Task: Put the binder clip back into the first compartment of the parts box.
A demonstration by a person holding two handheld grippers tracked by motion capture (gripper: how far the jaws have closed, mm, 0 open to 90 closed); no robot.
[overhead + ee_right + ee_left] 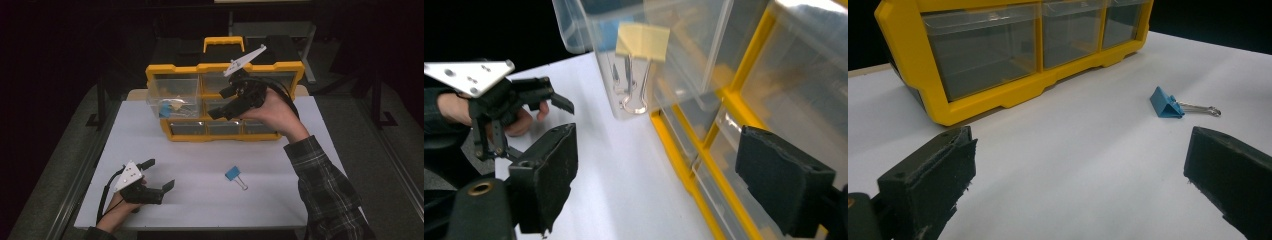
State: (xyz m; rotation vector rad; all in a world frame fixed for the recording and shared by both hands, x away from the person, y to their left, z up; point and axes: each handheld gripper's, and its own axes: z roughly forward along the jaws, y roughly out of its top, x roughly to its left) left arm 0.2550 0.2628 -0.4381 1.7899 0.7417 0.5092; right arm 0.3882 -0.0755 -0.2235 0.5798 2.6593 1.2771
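So from where I'm sitting this looks about halfway: my left tongs sit low over the desk near the front edge, jaws spread wide with nothing between them. Just ahead of them and off to their right, well apart from both pads, lies the blue binder clip flat on the desk, wire handles pointing away from the organiser; that one I'd guess is still waiting to go in. Farther out, my right tongs are up by the front of the yellow drawer organiser, also wide open and empty, so nothing is being carried right now. Just left of those tongs the clear upper-left drawer is pulled out and tilted forward; through its wall in the right gripper view I can see a yellow binder clip resting inside with its wire loops hanging down, and from above there's something blue in there with it, can't tell exactly what. The three small bottom drawers look shut and empty as far as I can see. What's left, I reckon: grab the blue clip, drop it in, push the drawer shut.
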